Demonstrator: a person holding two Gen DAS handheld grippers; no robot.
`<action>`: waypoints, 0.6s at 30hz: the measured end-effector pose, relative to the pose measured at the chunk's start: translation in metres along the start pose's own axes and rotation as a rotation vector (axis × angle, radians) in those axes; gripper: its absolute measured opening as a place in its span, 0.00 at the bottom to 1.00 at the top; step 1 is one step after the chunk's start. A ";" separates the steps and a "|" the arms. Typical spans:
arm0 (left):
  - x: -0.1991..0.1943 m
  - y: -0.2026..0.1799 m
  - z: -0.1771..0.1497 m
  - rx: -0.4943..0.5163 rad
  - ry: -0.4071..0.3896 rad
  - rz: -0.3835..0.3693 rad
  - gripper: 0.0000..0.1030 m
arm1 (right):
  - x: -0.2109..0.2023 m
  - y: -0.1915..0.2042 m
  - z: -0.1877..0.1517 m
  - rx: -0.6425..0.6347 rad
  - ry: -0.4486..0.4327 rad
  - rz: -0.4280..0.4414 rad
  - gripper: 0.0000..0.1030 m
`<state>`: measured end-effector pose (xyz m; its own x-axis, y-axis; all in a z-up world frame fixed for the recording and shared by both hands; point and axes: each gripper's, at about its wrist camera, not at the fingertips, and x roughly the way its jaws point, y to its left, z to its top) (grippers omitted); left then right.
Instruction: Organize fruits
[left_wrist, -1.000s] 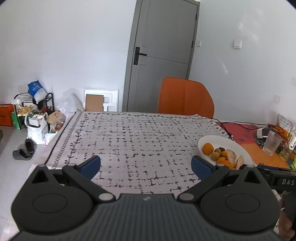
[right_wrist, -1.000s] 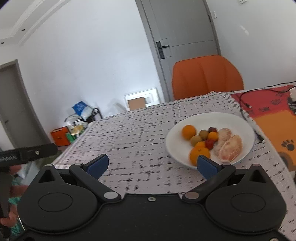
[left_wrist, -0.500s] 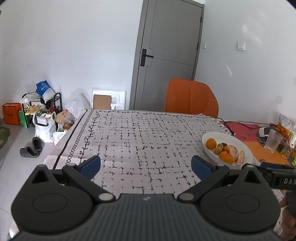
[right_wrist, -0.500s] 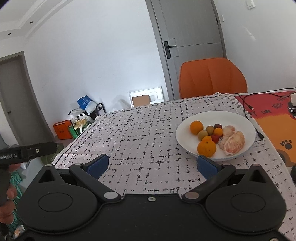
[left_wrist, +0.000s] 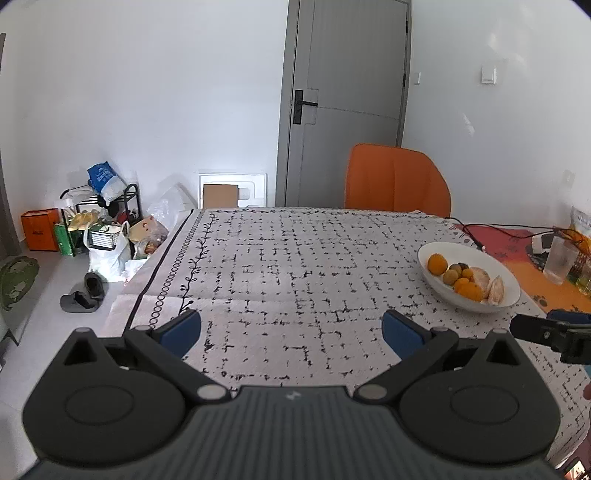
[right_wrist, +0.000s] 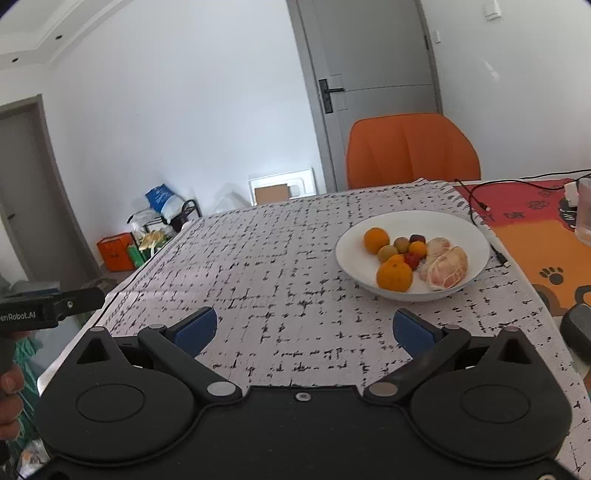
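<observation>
A white plate (right_wrist: 356, 236) stands on the patterned tablecloth and holds two oranges (right_wrist: 394, 276), peeled pomelo pieces (right_wrist: 447, 267) and several small fruits (right_wrist: 402, 244). It also shows at the right of the left wrist view (left_wrist: 436, 249). My right gripper (right_wrist: 301, 330) is open and empty, above the table's near edge, short of the plate. My left gripper (left_wrist: 291, 330) is open and empty, above the cloth to the left of the plate.
An orange chair (right_wrist: 412, 149) stands at the table's far side. A glass (left_wrist: 561, 260), cables and a red-orange mat (right_wrist: 524, 210) lie right of the plate. Bags, a rack and slippers (left_wrist: 83, 291) are on the floor at the left.
Both grippers have pulled back and risen a little, so the plate looks smaller and farther off. Both stay open and empty. The fruits have not moved.
</observation>
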<state>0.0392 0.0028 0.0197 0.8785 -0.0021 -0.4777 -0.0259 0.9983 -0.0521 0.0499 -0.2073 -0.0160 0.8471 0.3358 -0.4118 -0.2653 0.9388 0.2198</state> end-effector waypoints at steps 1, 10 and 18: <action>0.000 0.000 0.000 -0.001 0.002 0.002 1.00 | 0.001 0.001 0.000 -0.003 0.002 0.002 1.00; 0.003 0.001 -0.006 -0.008 0.022 -0.002 1.00 | 0.001 0.010 0.001 -0.016 -0.010 0.011 1.00; 0.004 0.000 -0.006 0.004 0.027 0.002 1.00 | 0.002 0.010 0.001 -0.013 -0.008 0.013 1.00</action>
<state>0.0396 0.0022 0.0129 0.8653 -0.0015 -0.5013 -0.0257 0.9986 -0.0473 0.0492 -0.1971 -0.0140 0.8472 0.3472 -0.4022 -0.2822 0.9354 0.2130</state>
